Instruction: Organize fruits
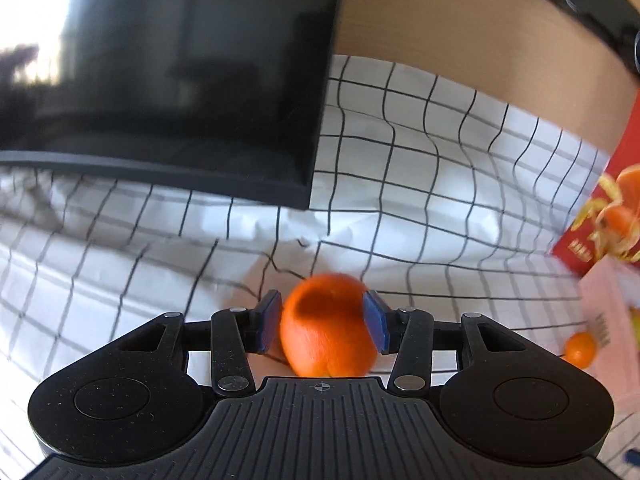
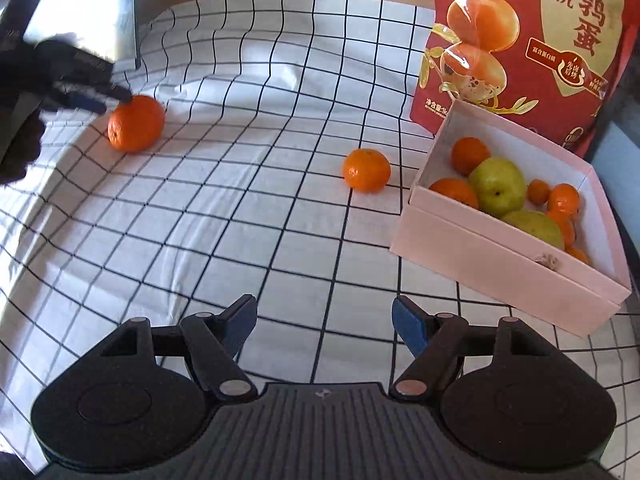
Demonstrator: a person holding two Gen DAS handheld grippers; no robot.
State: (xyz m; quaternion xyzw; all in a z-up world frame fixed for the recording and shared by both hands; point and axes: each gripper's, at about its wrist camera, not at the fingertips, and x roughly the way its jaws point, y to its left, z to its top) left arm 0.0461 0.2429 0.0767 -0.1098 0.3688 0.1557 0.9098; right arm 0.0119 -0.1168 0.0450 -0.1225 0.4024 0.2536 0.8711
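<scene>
left fingers [image 1: 325, 322] astride big orange [image 1: 328, 326], grip unclear; right fingers [image 2: 325, 326] apart, empty; monitor [image 1: 168, 80] behind

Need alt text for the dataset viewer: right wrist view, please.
Open right hand-held gripper over a checked cloth; ahead a loose small orange, right a pink box of fruit. Far left, the left hand-held gripper at a larger orange.

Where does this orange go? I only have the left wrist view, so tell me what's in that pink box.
Observer: The pink box holds two green fruits and several small oranges.
Operator: Report the right gripper.
Observer: The right gripper is open and empty, above the checked cloth.
Operator: Confirm my orange's position.
Observer: Your orange rests on the cloth, the left gripper at its upper edge.
</scene>
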